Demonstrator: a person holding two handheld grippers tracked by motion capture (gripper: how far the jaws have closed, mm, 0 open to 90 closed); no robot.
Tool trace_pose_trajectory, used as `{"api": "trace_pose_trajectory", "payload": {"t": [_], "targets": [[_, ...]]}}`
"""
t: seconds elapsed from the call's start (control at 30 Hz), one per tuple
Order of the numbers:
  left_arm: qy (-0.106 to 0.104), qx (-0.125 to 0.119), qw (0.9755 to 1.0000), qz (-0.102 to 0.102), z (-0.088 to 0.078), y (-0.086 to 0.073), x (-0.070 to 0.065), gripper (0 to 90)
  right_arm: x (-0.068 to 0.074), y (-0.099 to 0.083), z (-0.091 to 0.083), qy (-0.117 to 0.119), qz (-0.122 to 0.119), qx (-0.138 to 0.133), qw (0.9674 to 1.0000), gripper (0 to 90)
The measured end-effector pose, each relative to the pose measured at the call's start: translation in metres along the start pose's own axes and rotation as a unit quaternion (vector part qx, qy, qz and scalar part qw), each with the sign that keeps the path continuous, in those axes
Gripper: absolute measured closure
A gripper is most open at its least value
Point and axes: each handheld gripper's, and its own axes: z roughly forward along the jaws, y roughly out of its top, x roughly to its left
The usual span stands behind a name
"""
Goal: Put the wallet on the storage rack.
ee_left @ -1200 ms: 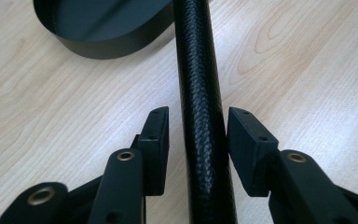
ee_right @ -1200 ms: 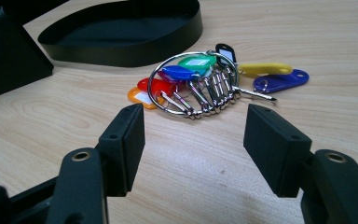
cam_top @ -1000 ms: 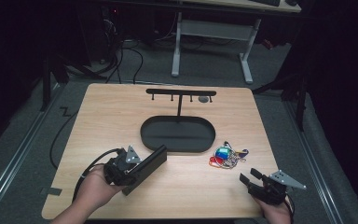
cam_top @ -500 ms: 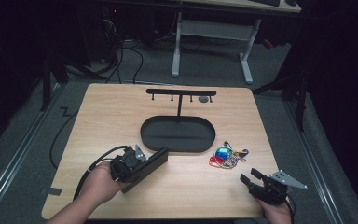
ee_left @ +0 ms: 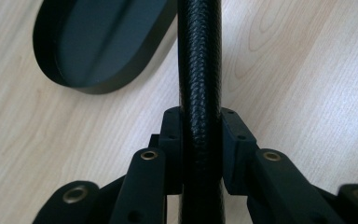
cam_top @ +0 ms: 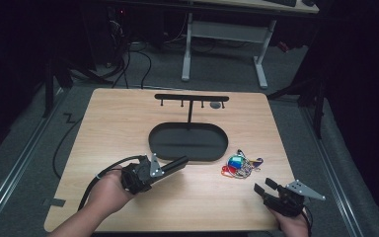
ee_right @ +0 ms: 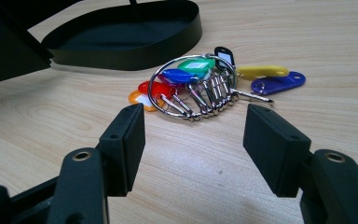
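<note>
Since the earlier frames, the left claw [cam_top: 175, 164] has swung toward the oval tray and its jaws have just been closing; they now clamp a long black textured case [ee_left: 199, 84] between the pads.

Largest first: one wooden bench [cam_top: 118, 123] carries everything. One black stand [cam_top: 191, 98] rises at its far middle, a T-shaped post with a crossbar of small hooks, set into one black oval tray [cam_top: 187, 143]. One case is held level just above the bench at the near left, its far end pointing at the tray's near rim. One bunch of keys [cam_top: 239, 165] lies on the bench just right of the tray. One right claw [cam_top: 265, 187] rests at the near right corner, jaws standing wide with nothing between them, near the keys but apart from them.

The left claw view adds the case's woven surface and both pads pressed on its sides. The right claw view resolves the bunch [ee_right: 200, 86] into one metal ring with coloured tags: blue, green, red, orange, yellow, purple, black.
</note>
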Motion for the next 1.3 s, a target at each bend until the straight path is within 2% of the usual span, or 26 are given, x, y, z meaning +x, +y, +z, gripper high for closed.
{"api": "trace_pose_trajectory", "payload": {"t": [0.17,0.2,0.3,0.33,0.43,0.6,0.7,0.73,0.87,0.93,1.03,1.1,1.2,1.3], "targets": [[0.017,-0.016,0.9996,0.016,-0.004,0.008,0.002,73.9,0.001,0.0,-0.001,0.002,-0.002,-0.001,1.0,39.5],[0.019,-0.028,0.9993,0.018,-0.006,0.011,0.002,73.9,0.002,-0.001,-0.001,0.003,-0.005,-0.001,1.0,39.6],[0.017,-0.035,0.9991,0.018,-0.006,0.015,0.003,73.9,0.003,-0.001,-0.002,0.002,-0.012,0.0,0.9999,39.6],[0.027,-0.042,0.9984,0.027,-0.005,0.017,0.002,73.9,0.004,-0.001,-0.001,0.003,-0.017,0.002,0.9998,39.6],[0.03,-0.045,0.998,0.032,-0.002,0.019,0.001,73.9,0.005,-0.002,0.0,0.003,-0.024,0.004,0.9997,39.4],[0.053,-0.048,0.9968,0.036,0.007,0.029,0.003,73.9,0.004,-0.004,0.004,0.009,-0.028,0.012,0.9995,39.4],[0.05,-0.052,0.9966,0.041,0.008,0.034,0.005,73.9,0.004,-0.004,0.005,0.009,-0.025,0.014,0.9995,39.1],[0.058,-0.051,0.9954,0.056,0.01,0.04,0.006,73.9,0.004,-0.005,0.004,0.01,-0.025,0.011,0.9996,39.2],[0.06,-0.052,0.9944,0.07,0.011,0.046,0.009,73.9,0.005,-0.002,0.002,0.013,-0.025,0.001,0.9996,39.2],[0.069,-0.053,0.9928,0.083,0.012,0.049,0.01,73.9,0.008,0.001,-0.002,0.009,-0.028,-0.009,0.9995,39.2],[0.076,-0.052,0.9912,0.096,0.014,0.054,0.013,73.9,0.009,0.001,-0.004,0.005,-0.033,-0.01,0.9994,39.2],[0.087,-0.05,0.9889,0.109,0.014,0.057,0.013,73.9,0.01,-0.001,-0.005,0.003,-0.038,-0.006,0.9992,39.2],[0.093,-0.054,0.9871,0.119,0.014,0.062,0.016,73.9,0.01,-0.003,-0.007,-0.002,-0.047,0.0,0.9989,39.4],[0.108,-0.053,0.9835,0.135,0.016,0.069,0.018,73.9,0.011,-0.004,-0.01,-0.009,-0.057,0.002,0.9983,39.5]]}}
